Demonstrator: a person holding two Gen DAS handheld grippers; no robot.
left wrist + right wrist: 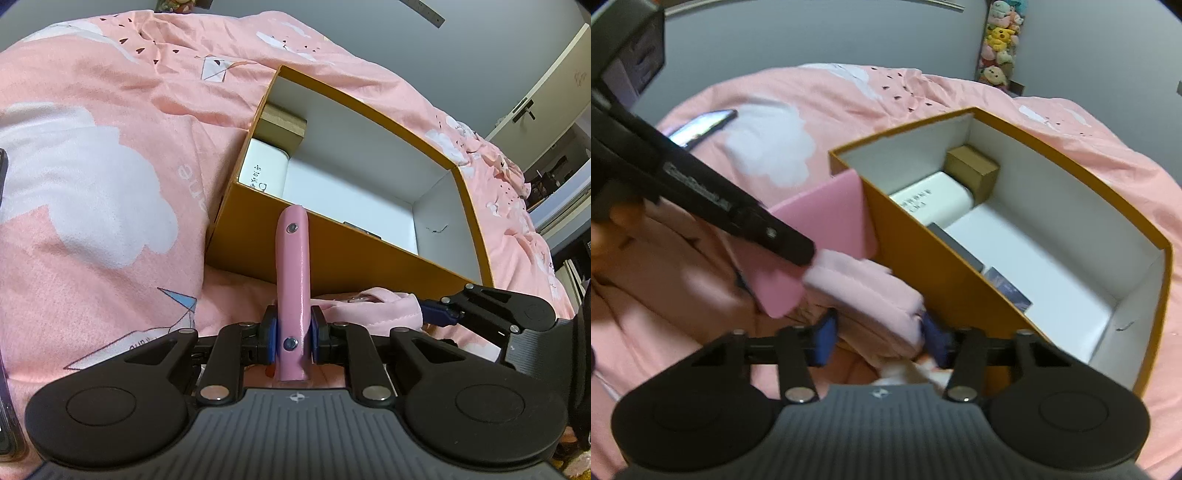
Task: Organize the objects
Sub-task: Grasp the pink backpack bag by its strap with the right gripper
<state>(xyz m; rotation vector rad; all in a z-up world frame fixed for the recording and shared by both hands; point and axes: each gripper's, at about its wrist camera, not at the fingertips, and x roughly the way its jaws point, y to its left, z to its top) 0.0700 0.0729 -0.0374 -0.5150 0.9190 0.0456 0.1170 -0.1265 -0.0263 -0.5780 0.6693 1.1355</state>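
Observation:
My left gripper (293, 332) is shut on a flat pink case (293, 266) with two metal rivets, held edge-on and upright in front of the orange box (332, 243). In the right wrist view that same pink case (827, 221) leans against the orange box (923, 266), just outside its near wall. My right gripper (881, 339) has its blue pads against both sides of a soft pink fabric pouch (868, 291), low beside the box. Inside the box lie a brown carton (973, 170), a white packet (934, 201) and a dark card (1008, 291).
Everything rests on a bed with a pink printed duvet (110, 147). A phone (701, 125) lies on the duvet to the far left. Plush toys (997, 40) hang on the grey wall, and a wardrobe door (546, 99) stands at the right.

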